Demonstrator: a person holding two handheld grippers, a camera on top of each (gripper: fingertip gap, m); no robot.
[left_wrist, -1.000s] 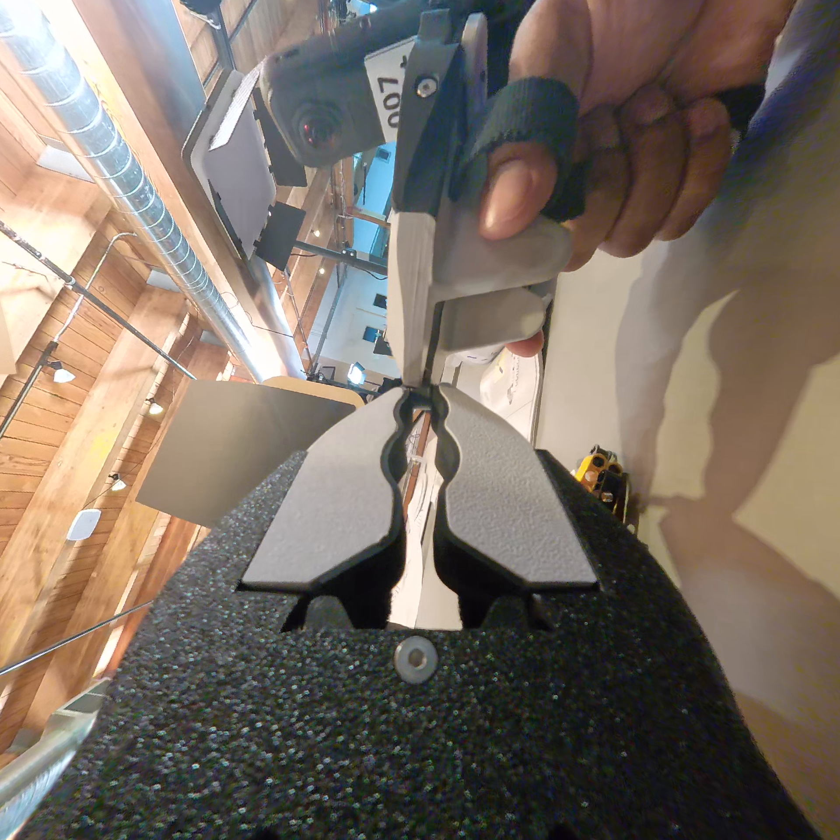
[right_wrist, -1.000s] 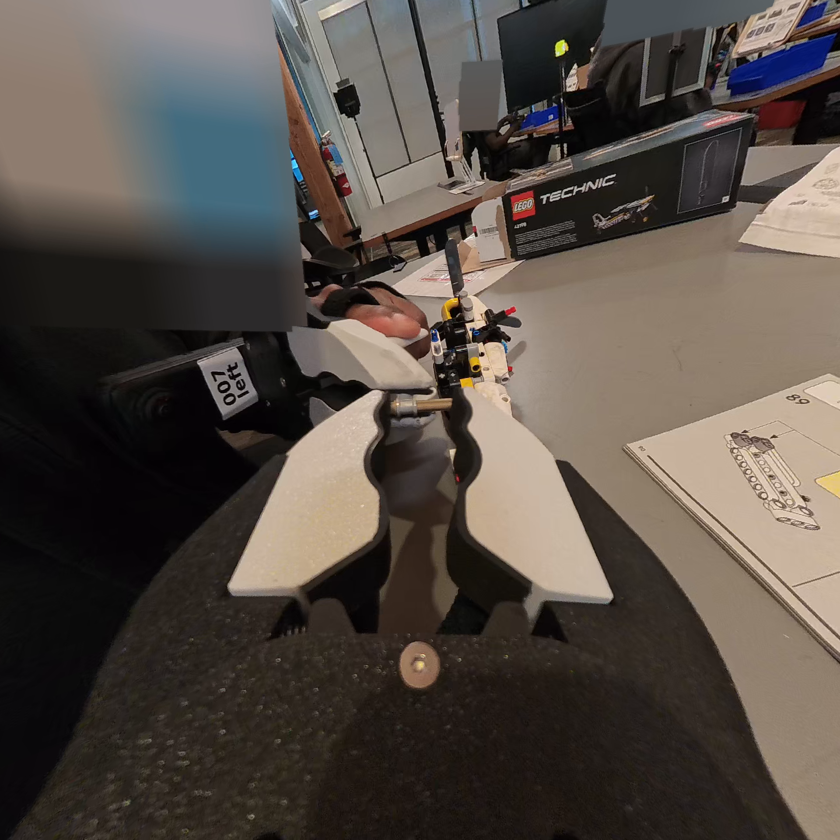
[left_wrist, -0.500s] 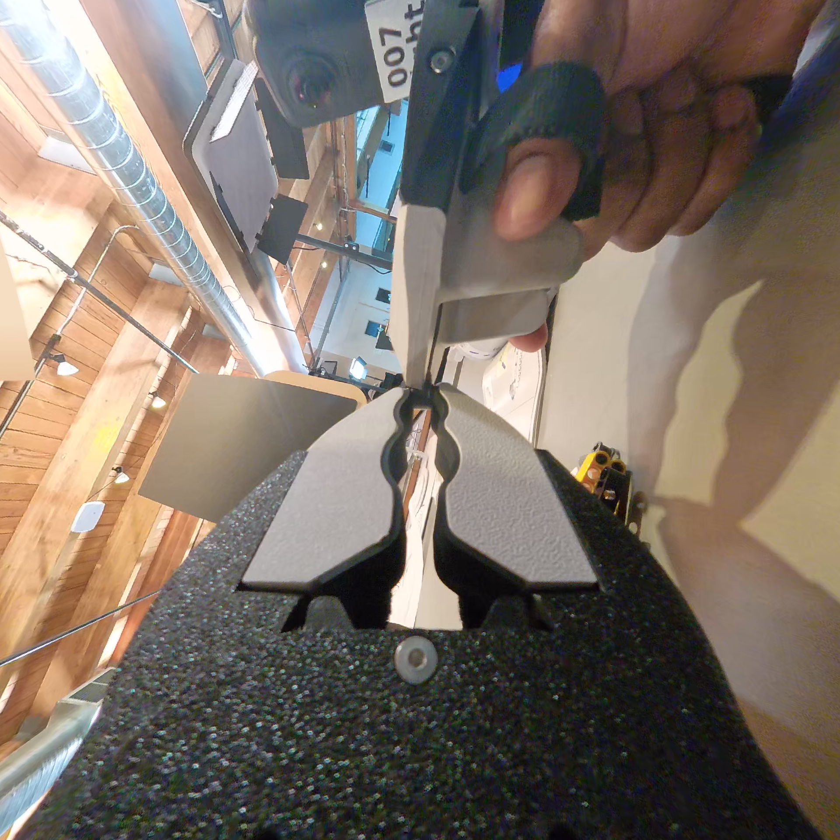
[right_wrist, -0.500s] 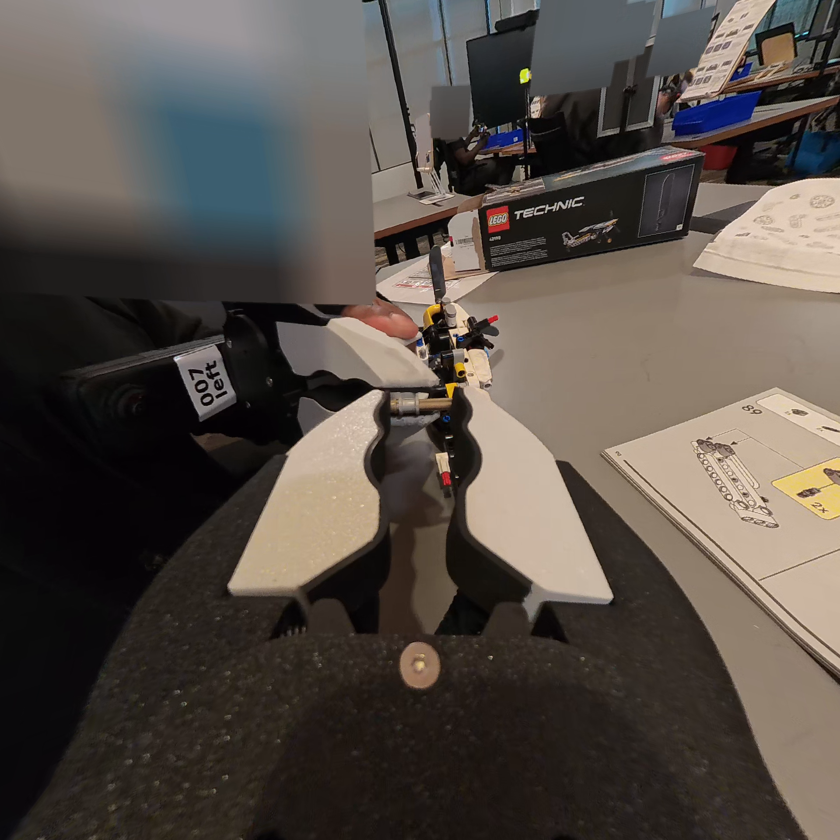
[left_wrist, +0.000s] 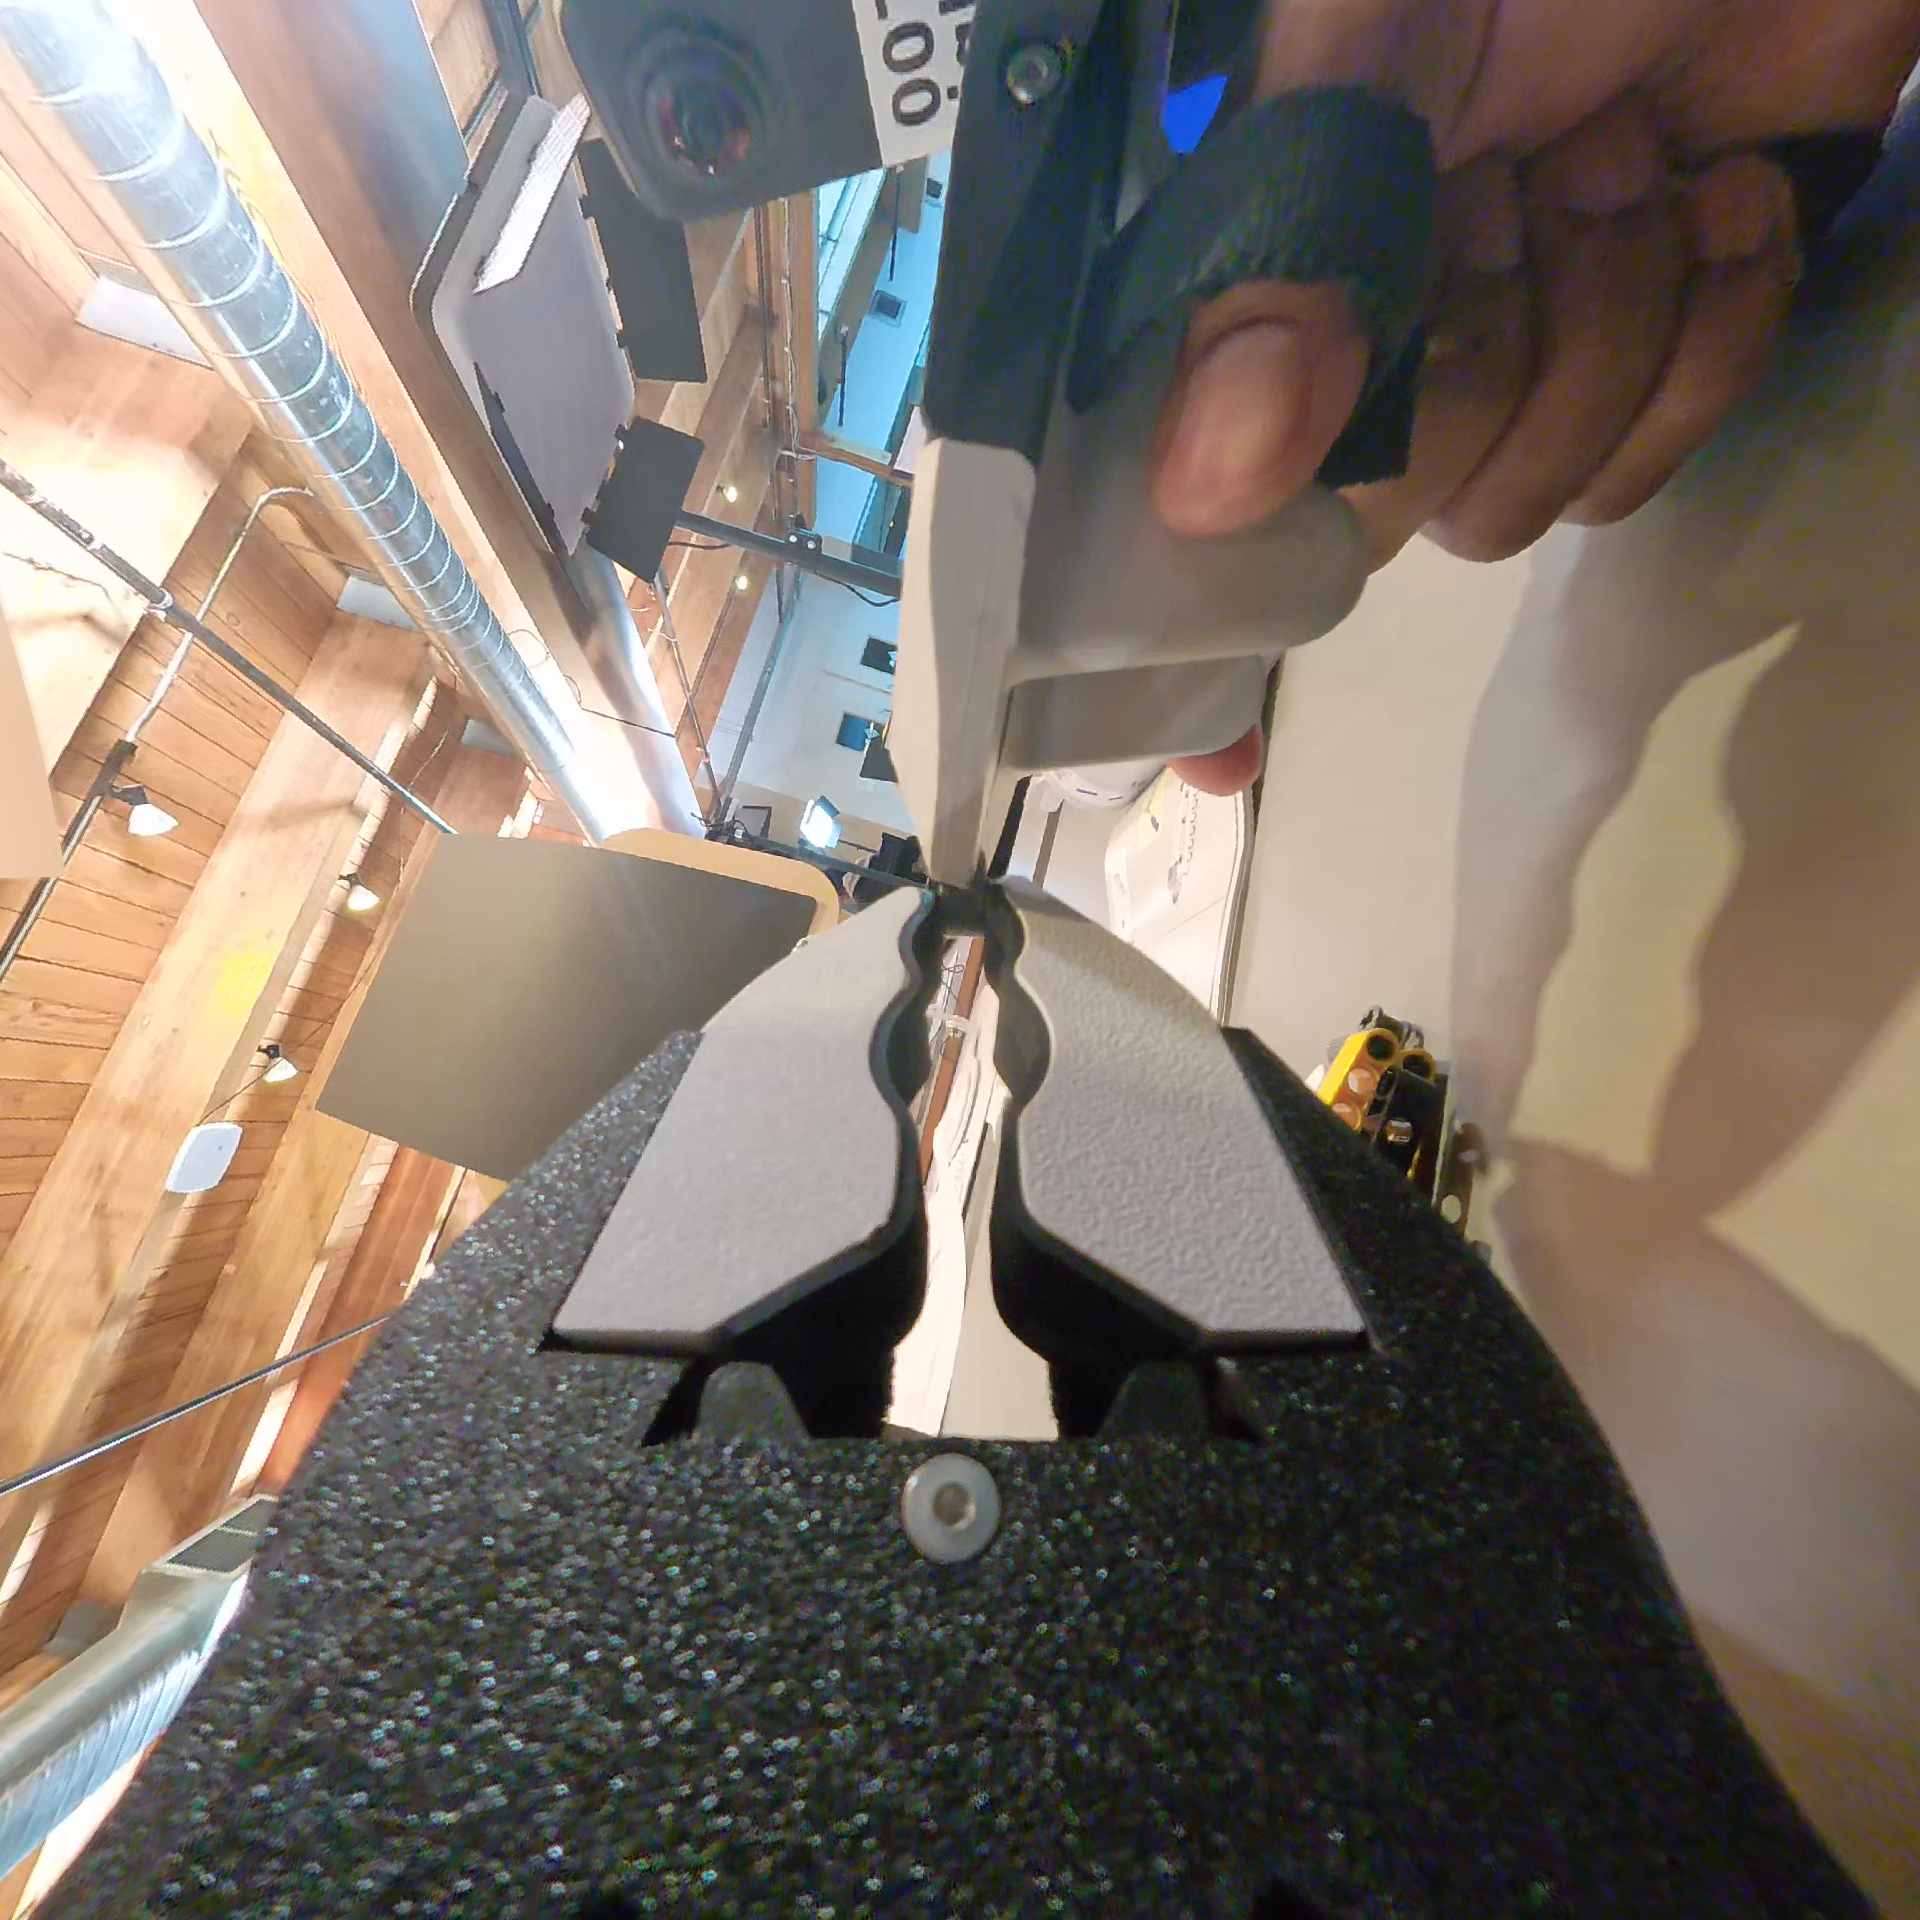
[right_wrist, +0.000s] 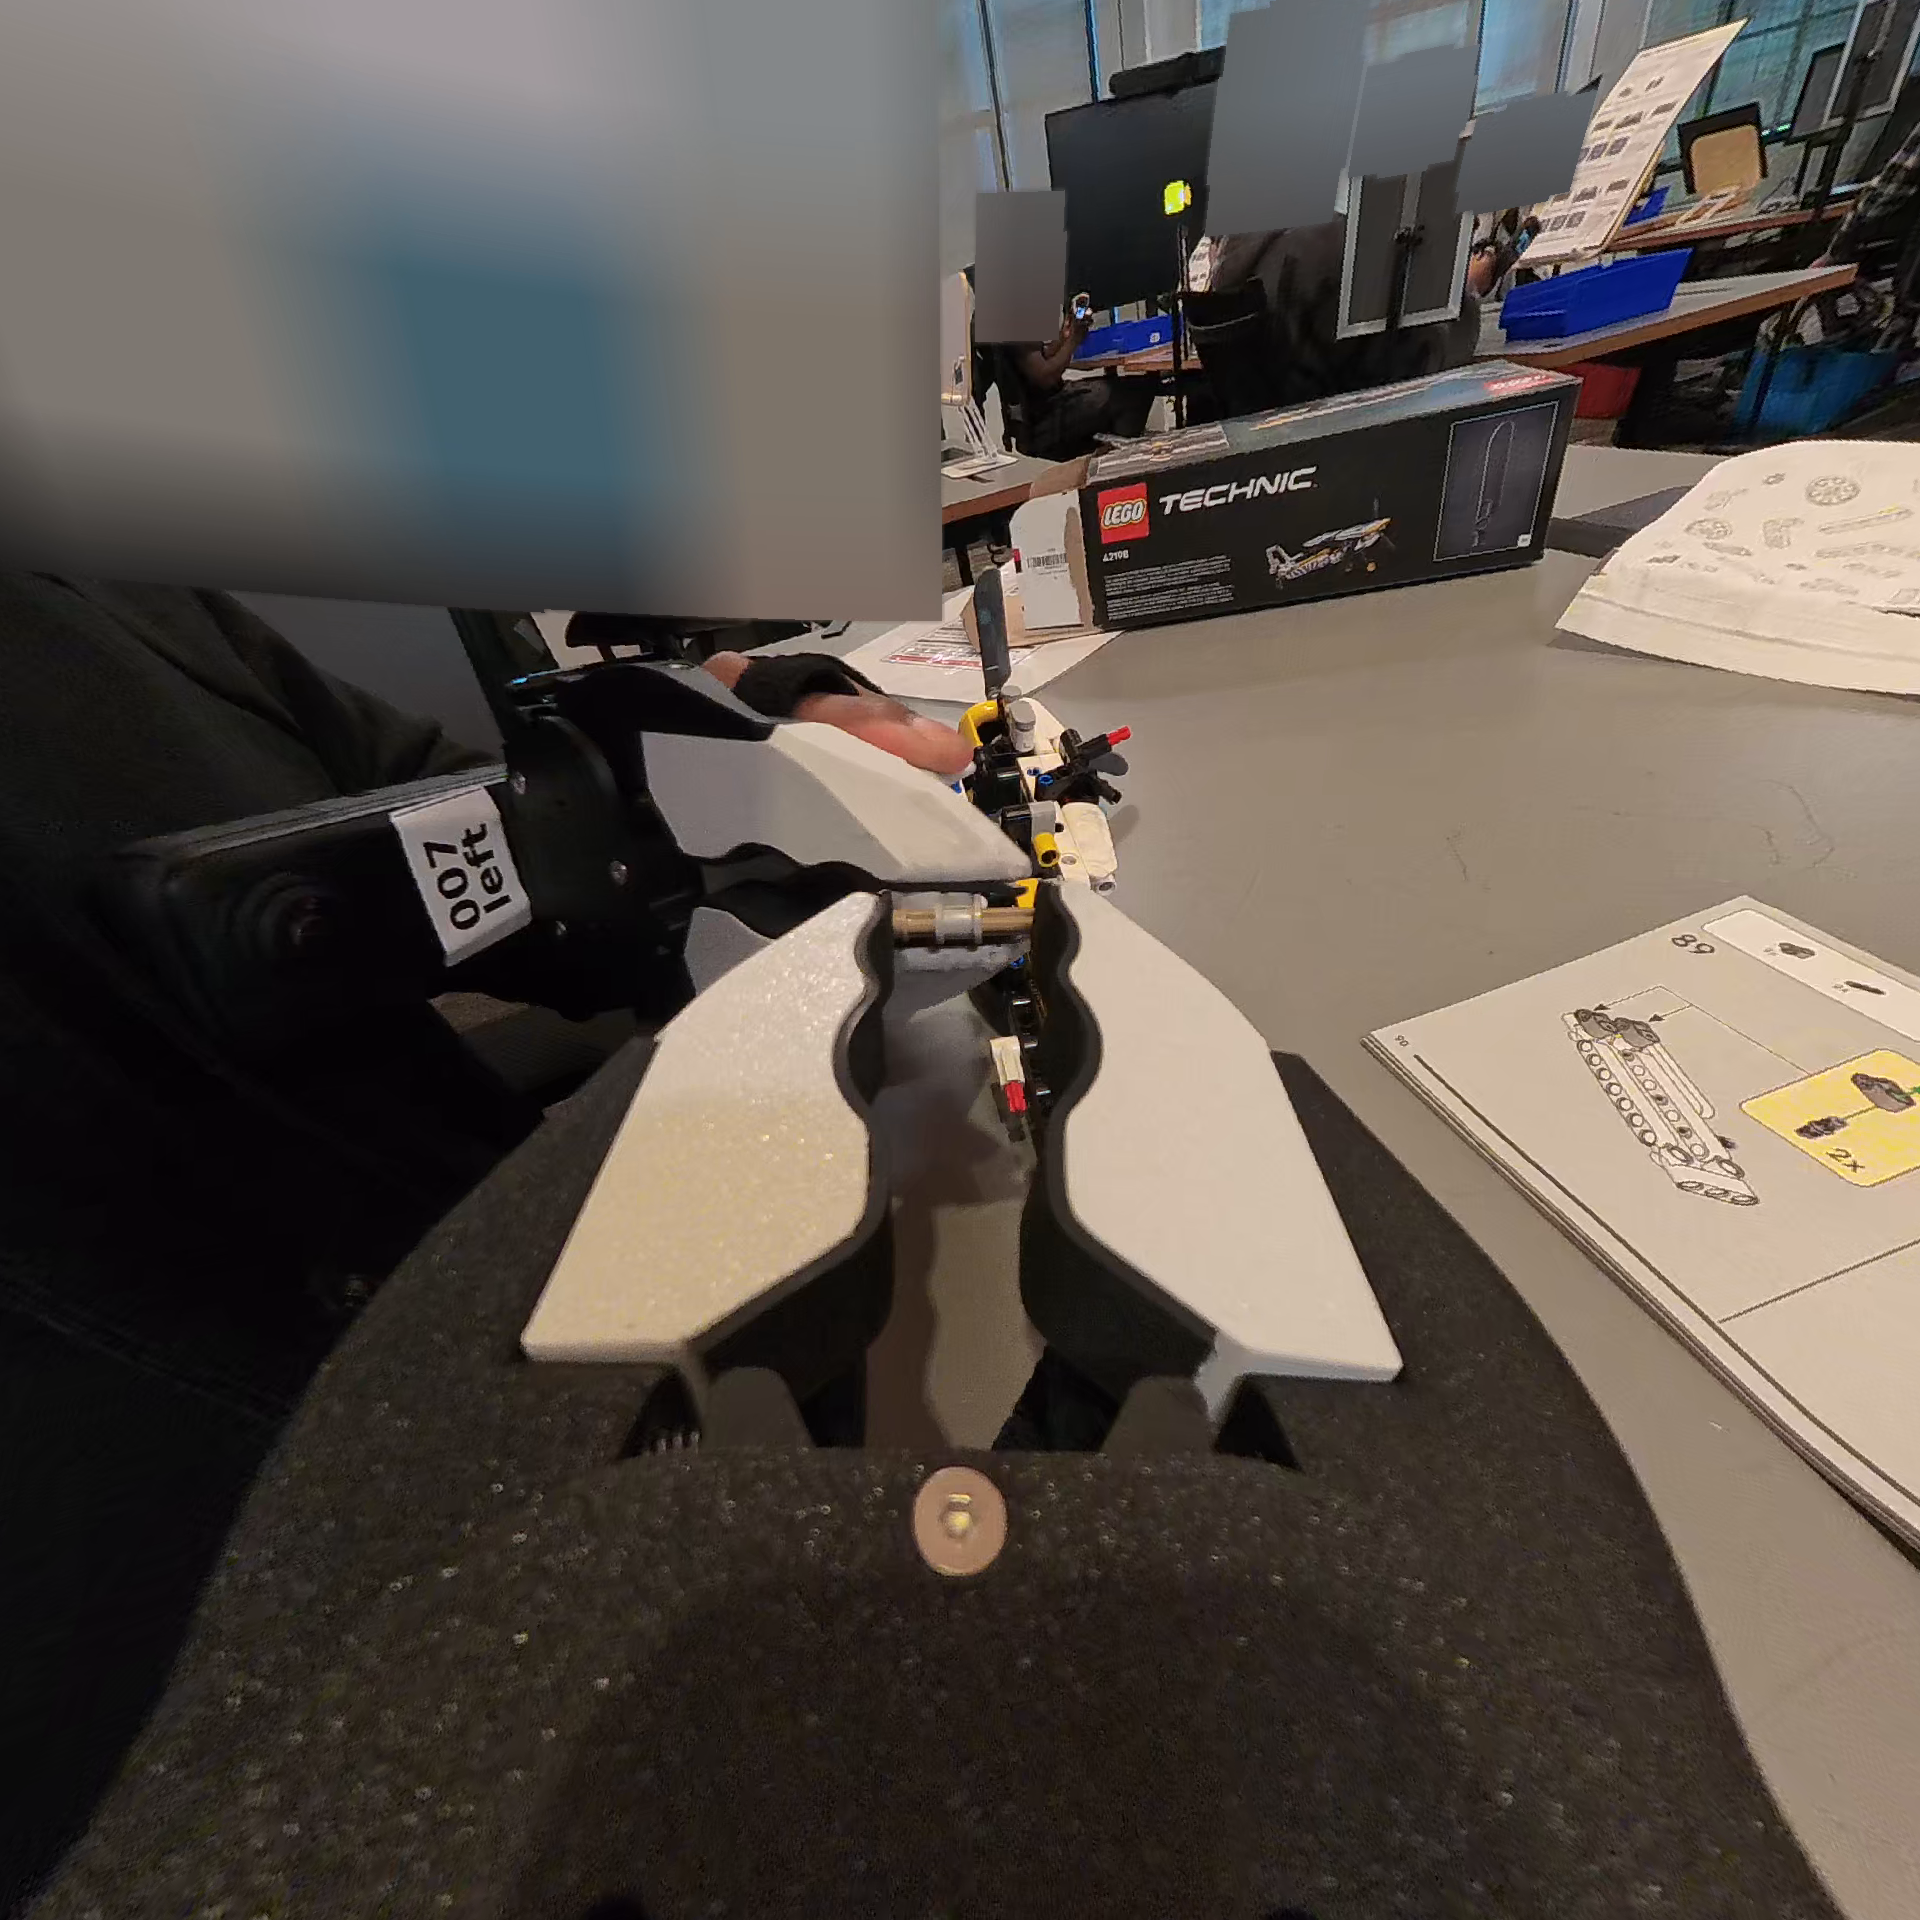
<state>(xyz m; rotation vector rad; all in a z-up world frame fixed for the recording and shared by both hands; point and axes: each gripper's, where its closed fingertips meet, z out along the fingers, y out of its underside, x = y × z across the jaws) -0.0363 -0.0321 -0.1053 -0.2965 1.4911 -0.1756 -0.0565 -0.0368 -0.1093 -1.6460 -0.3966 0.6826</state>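
My right gripper (right_wrist: 961, 925) is shut on a short tan axle with a grey bush (right_wrist: 958, 923), held crosswise between its pads above the grey table (right_wrist: 1455, 779). My left gripper (left_wrist: 964, 914) is shut on a small black piece (left_wrist: 968, 906) at its very tips. It comes in from the left in the right wrist view (right_wrist: 1003, 891), its tips right beside the axle. In the left wrist view the right gripper's fingers (left_wrist: 961, 675) come down from above and meet my left tips. A black, yellow and white brick model (right_wrist: 1039, 800) stands on the table just behind.
An open instruction booklet (right_wrist: 1714, 1122) lies at the right. A dark toy box (right_wrist: 1320, 520) and a white printed sheet (right_wrist: 1787, 561) lie farther back. The person's body is at the left. The model also shows in the left wrist view (left_wrist: 1382, 1091). My left and right fingertips are right by each other.
Both grippers keep their grasps. The right gripper has drawn a little closer to the left wrist camera and higher in its view; the right wrist view has turned slightly.
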